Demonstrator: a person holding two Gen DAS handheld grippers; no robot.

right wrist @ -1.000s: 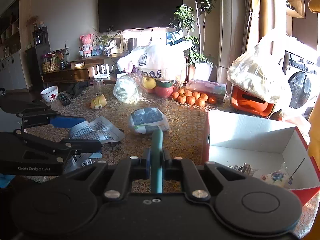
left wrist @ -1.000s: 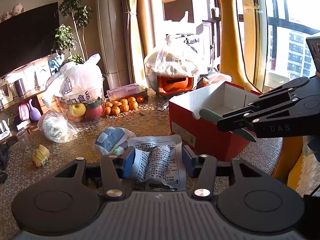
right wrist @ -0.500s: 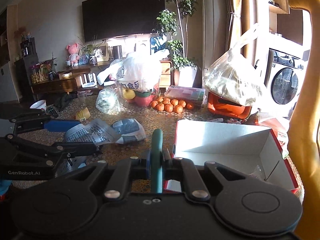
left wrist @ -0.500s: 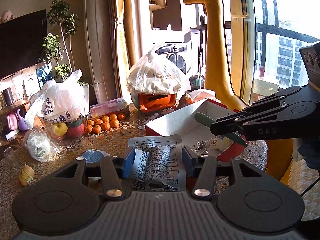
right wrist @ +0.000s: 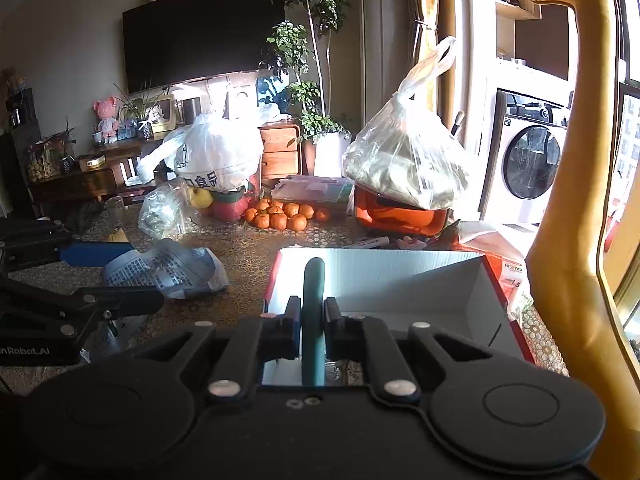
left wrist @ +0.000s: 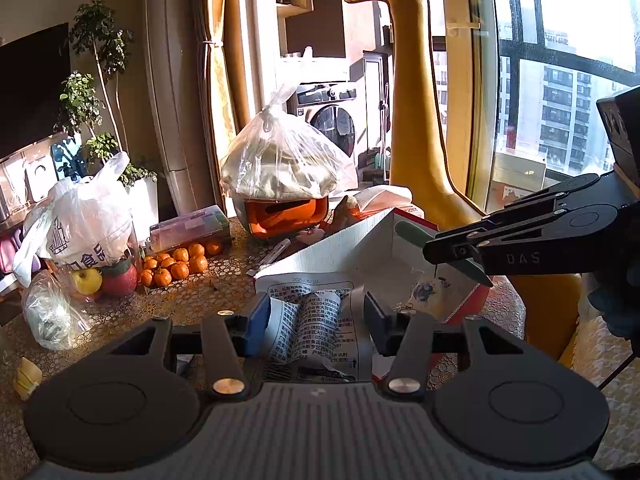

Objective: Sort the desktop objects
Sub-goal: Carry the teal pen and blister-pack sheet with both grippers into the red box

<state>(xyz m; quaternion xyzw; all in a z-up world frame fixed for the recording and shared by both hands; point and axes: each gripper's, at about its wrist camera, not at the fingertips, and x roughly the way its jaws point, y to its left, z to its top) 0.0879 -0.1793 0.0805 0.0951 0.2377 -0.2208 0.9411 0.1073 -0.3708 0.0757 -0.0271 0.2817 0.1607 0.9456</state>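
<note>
The left gripper [left wrist: 314, 318] is clamping one crumpled printed packet [left wrist: 310, 330], holding it just at the near edge of the single red-sided box [right wrist: 384, 276]. The right gripper [right wrist: 313, 322] is pinching one flat green strip [right wrist: 313, 312] with its jaws nearly together, poised over the box's open white interior. About ten small oranges [right wrist: 280, 216] are lying clustered on the tabletop [right wrist: 240, 248], beside two knotted plastic bags.

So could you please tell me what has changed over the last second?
Both hand-held grippers moved toward the red box: the right hand-held gripper now holds its green tool over it, and the left hand-held gripper brings its printed packet to its edge. Both grips stayed shut; nothing was released.
</note>
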